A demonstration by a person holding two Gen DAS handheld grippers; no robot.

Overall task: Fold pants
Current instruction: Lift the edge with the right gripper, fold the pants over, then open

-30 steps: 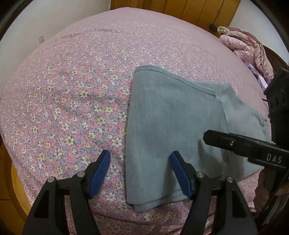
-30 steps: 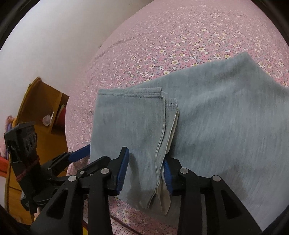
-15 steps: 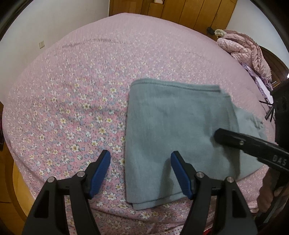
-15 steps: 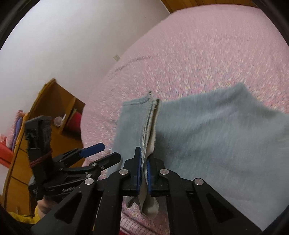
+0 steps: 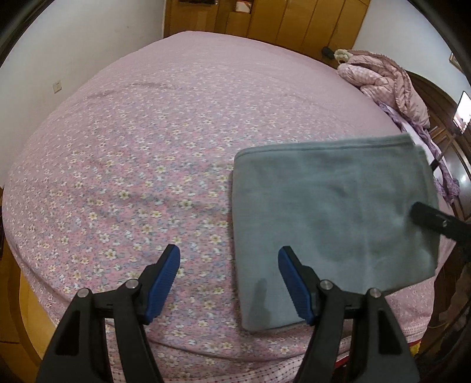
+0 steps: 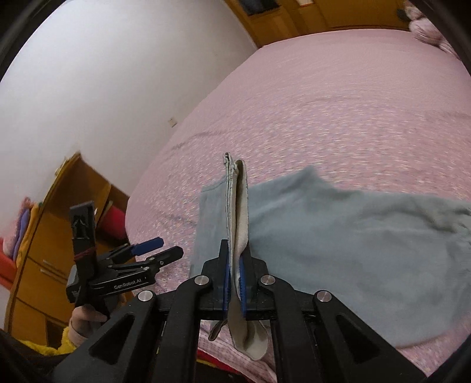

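Note:
Grey folded pants [image 5: 329, 224] lie near the front edge of a pink flowered bed [image 5: 147, 153]. My left gripper [image 5: 229, 265] hovers open above the pants' left edge, one blue pad over the bedspread, the other over the cloth, nothing between them. In the right wrist view my right gripper [image 6: 234, 265] is shut on the pants' [image 6: 353, 250] hemmed edge, which stands up lifted between the pads with a pale inner lining showing. The left gripper [image 6: 159, 249] appears there at the left, held by a hand. The right gripper's finger [image 5: 435, 221] shows at the right in the left wrist view.
A pink quilted jacket [image 5: 388, 79] lies at the bed's far right corner. Wooden wardrobes [image 5: 279, 20] stand behind the bed, a white wall on the left. A wooden cabinet [image 6: 59, 235] with coloured items stands beside the bed's near side.
My right gripper closed on the pants' hem and lifted it up and across, so the cloth now stands upright. The left gripper rose a little and stayed open.

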